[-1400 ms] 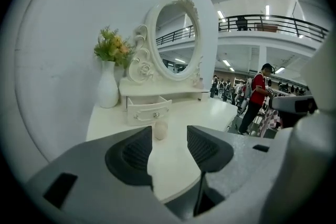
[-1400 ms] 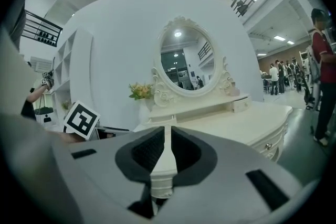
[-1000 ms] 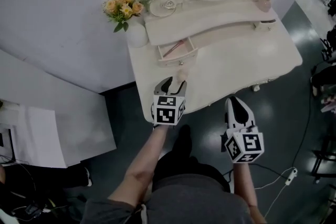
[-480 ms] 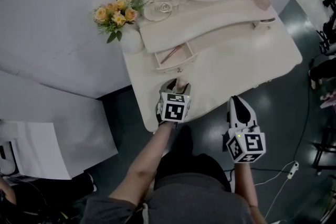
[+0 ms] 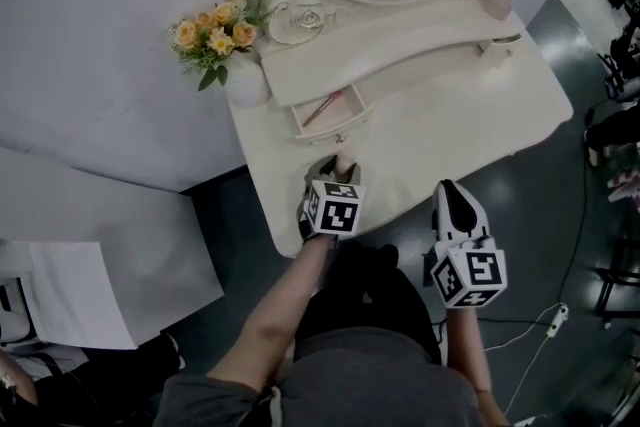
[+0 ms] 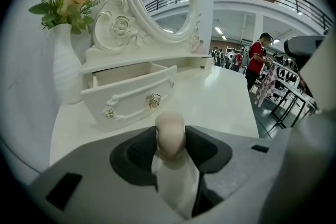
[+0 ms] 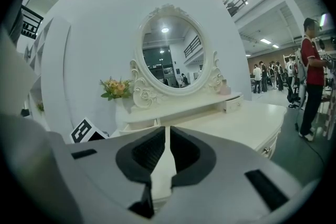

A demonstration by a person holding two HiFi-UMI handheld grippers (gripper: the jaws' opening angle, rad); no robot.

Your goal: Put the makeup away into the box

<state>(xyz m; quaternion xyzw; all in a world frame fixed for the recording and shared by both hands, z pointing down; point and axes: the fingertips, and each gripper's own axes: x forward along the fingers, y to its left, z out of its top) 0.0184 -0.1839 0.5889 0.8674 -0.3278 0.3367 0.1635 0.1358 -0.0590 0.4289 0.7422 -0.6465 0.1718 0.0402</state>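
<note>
Vase of flowers: far left of the dressing table, beside the mirror frame.
Drawer: pulled open, just right of the vase and far of your left hand. Only the head view looks into it and shows a pink stick lying inside. The left gripper view meets its front and knobs, so the inside is hidden there.
Left gripper: over the near left part of the table, pointing at the drawer. Its jaws have just been closing, with the makeup piece between them.
Makeup piece: rounded beige top on a white body. In the left gripper view the pads meet both sides of the top. From above you see only a pale tip between the fingers.
Right gripper: at the table's near edge, well right of the left one. Its own view shows the jaws drawn to a thin slit with nothing in it.
Person in red: beyond the table's right end, seen only in the two gripper views.
</note>
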